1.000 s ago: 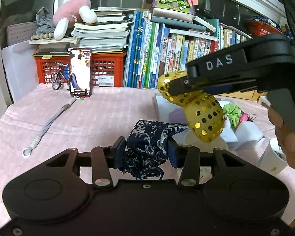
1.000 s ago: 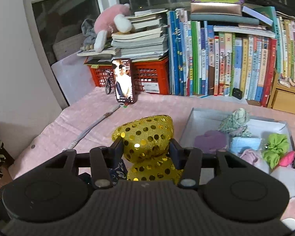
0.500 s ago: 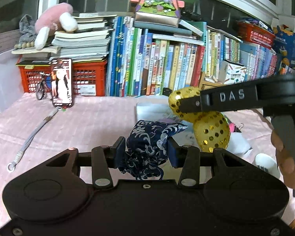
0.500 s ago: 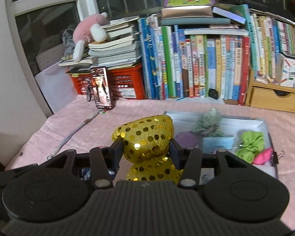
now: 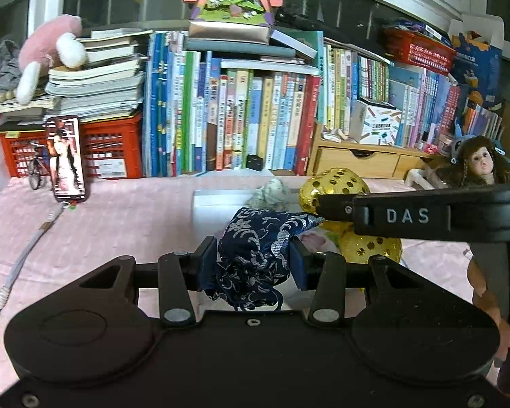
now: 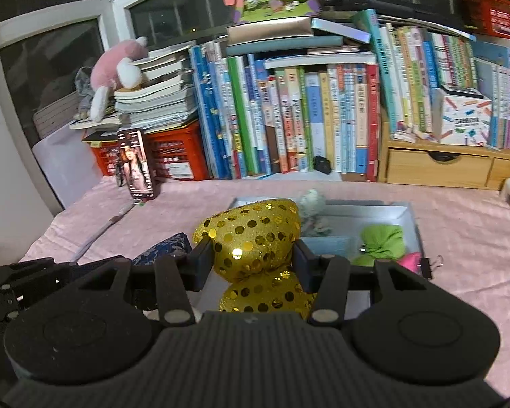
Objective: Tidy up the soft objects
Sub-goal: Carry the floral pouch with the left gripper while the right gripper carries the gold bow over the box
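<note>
Nearer the tray [image 6: 409, 216] — bow [image 6: 251, 238] level now

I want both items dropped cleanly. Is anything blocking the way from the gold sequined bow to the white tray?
Nothing visible blocks it. The right hand-held gripper holds the gold sequined bow just above the white tray, whose near part lies open.

Two handheld grippers, each clamping one soft item: the left gripper [image 5: 254, 261] pinches one navy brocade pouch [image 5: 255, 255] between its jaws, the right gripper [image 6: 251, 261] one gold sequined bow [image 6: 255, 241]. Ahead of the right jaws, one white tray [image 6: 409, 216] holds one green scrunchie [image 6: 382, 244], one pink item [image 6: 412, 261] and one grey-green fabric piece [image 6: 311, 209]. Farther beyond: one phone [image 6: 136, 166], one pink plush toy [image 6: 114, 68]. One doll [image 5: 479, 163] sits beyond the left jaws, to their right.
</note>
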`<action>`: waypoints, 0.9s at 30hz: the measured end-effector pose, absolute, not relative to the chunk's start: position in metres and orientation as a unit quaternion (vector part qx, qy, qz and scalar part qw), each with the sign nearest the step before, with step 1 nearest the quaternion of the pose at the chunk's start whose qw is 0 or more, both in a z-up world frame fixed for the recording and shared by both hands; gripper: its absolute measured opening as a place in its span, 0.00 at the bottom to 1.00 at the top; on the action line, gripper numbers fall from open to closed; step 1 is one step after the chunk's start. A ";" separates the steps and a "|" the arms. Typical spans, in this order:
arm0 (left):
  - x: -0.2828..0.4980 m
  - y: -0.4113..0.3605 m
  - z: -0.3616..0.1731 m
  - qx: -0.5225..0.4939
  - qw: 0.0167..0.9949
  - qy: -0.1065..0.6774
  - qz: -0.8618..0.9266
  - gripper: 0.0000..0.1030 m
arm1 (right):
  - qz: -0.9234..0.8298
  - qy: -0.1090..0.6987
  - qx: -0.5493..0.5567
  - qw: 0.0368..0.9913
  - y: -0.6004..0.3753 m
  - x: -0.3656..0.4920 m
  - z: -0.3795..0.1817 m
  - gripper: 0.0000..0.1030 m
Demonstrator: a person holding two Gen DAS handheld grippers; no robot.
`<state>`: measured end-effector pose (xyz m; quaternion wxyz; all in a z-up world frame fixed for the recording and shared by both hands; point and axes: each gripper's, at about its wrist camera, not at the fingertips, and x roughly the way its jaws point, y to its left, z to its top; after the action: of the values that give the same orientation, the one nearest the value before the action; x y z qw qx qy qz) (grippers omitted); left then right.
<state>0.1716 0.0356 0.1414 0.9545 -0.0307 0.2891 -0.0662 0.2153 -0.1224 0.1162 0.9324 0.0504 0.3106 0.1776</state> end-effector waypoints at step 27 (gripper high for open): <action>0.254 -0.009 0.117 -0.060 0.910 0.394 -0.112 0.41 | 0.104 0.340 0.073 0.932 -0.200 0.243 0.088 0.54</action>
<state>0.2540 -0.0093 0.1172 0.9102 -0.0599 0.3941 -0.1121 0.2427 -0.1996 0.0883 0.9320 0.0725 0.3395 0.1039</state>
